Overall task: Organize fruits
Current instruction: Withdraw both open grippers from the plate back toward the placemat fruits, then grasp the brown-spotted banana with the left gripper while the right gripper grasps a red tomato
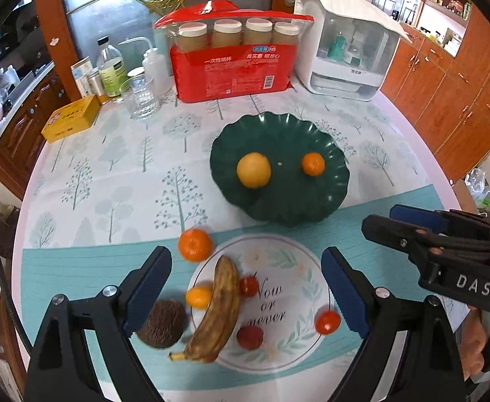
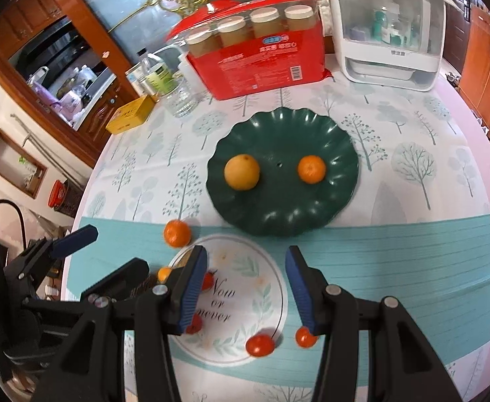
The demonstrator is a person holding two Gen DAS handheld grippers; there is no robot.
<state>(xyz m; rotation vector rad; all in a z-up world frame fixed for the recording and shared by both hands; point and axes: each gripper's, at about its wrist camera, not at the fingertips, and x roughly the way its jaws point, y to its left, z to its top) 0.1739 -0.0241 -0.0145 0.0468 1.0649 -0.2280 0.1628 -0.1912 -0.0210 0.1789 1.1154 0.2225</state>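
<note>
A dark green scalloped plate holds a yellow-orange fruit and a small mandarin. Nearer, on the printed circle of the cloth, lie a browned banana, a mandarin, a kumquat, a spiky brown fruit and several cherry tomatoes. My left gripper is open above the banana and empty. My right gripper is open above the printed circle and empty; it also shows at the right of the left wrist view.
At the table's back stand a red pack of paper cups, a white appliance, a glass, bottles and a yellow box. Wooden cabinets stand to the right.
</note>
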